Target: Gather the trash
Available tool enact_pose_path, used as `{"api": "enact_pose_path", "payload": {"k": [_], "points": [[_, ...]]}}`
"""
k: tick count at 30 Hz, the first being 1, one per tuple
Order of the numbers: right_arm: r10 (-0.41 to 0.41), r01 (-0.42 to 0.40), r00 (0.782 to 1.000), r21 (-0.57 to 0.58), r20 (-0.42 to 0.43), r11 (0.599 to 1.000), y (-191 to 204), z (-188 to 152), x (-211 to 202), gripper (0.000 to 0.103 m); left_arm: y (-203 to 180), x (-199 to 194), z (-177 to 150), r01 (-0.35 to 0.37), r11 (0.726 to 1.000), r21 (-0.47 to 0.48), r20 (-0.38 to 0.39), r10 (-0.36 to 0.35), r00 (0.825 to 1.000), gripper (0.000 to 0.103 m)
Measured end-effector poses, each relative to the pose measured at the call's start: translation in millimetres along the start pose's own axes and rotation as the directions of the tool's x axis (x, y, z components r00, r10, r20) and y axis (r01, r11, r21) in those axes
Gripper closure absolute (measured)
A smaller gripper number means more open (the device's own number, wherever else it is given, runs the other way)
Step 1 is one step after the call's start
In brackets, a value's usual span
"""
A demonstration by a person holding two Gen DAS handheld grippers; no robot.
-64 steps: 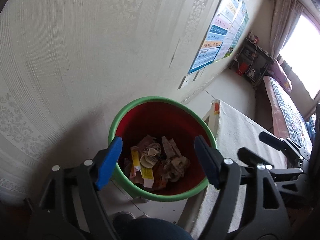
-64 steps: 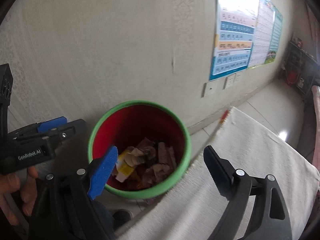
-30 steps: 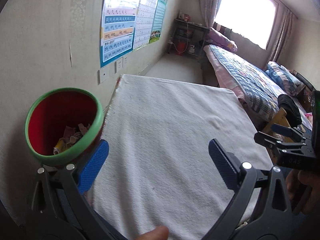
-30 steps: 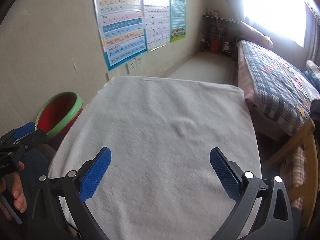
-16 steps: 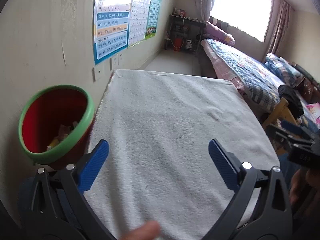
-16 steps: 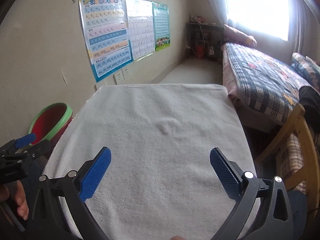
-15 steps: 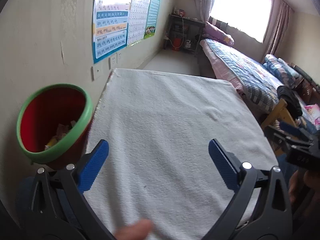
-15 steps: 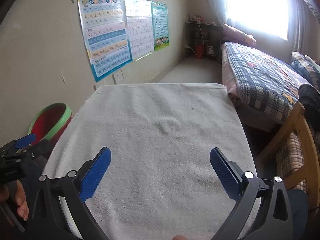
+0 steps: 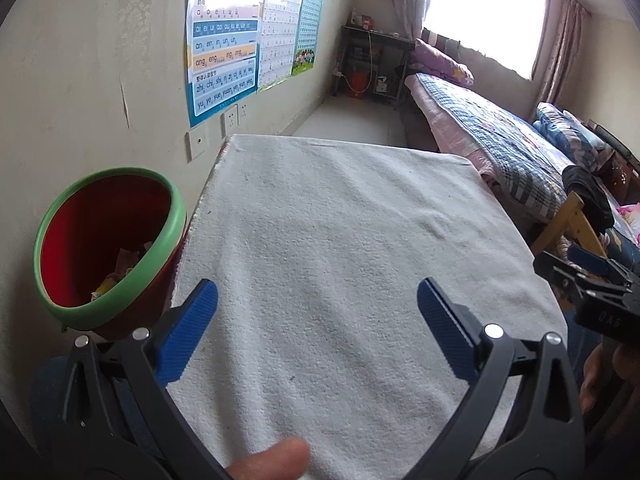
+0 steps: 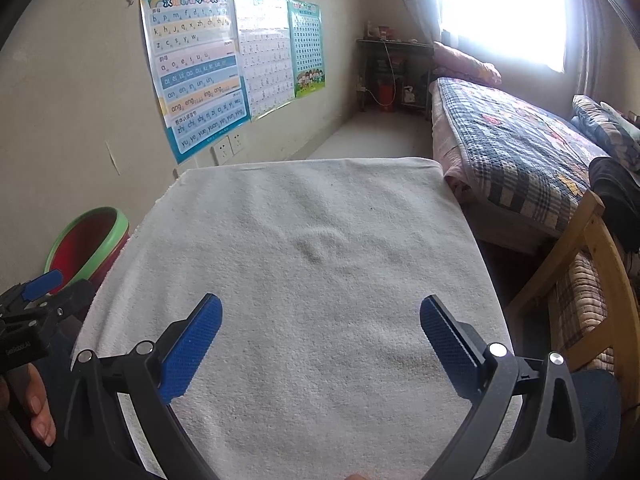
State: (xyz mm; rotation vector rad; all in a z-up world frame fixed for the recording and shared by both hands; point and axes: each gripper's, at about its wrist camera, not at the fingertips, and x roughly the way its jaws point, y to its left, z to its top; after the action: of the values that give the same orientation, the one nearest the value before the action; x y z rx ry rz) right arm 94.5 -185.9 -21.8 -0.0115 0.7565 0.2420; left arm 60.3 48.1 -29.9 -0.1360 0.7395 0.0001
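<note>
We saw a beige wall hung with charts, a white towel-covered table, a quilted bed alongside, and a bright curtained window flooding the room.

Left gripper jaws wide apart, nothing held; right gripper likewise, spread empty, at 3 o'clock.

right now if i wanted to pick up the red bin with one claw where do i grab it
Probably the green rolled rim of the red bin, on the arc nearest the towel-covered table. Come from above, one finger inside, one outside: the mouth is open, and the body looks wider than the left claw opens.
</note>
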Motion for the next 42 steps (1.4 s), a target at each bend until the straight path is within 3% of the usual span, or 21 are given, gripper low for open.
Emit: {"api": "enact_pose_path", "payload": {"k": [34, 38, 42], "points": [[-0.006, 0.005, 1.000, -0.030, -0.015, 1.000, 11, -4, 3, 0.007, -1, 1, 1, 0.007, 1.000, -0.004, -0.002, -0.007, 1.000, 0.005], [-0.006, 0.005, 1.000, -0.029, -0.016, 1.000, 11, -4, 4, 0.007, -1, -3, 0, -0.009, 1.000, -0.002, 0.034, 0.009, 0.999, 0.005], [-0.006, 0.006, 1.000, -0.029, -0.018, 1.000, 11, -5, 4, 0.007, 0, 0, 0, -0.026, 1.000, -0.003, 0.014, 0.026, 1.000, 0.005]]}}
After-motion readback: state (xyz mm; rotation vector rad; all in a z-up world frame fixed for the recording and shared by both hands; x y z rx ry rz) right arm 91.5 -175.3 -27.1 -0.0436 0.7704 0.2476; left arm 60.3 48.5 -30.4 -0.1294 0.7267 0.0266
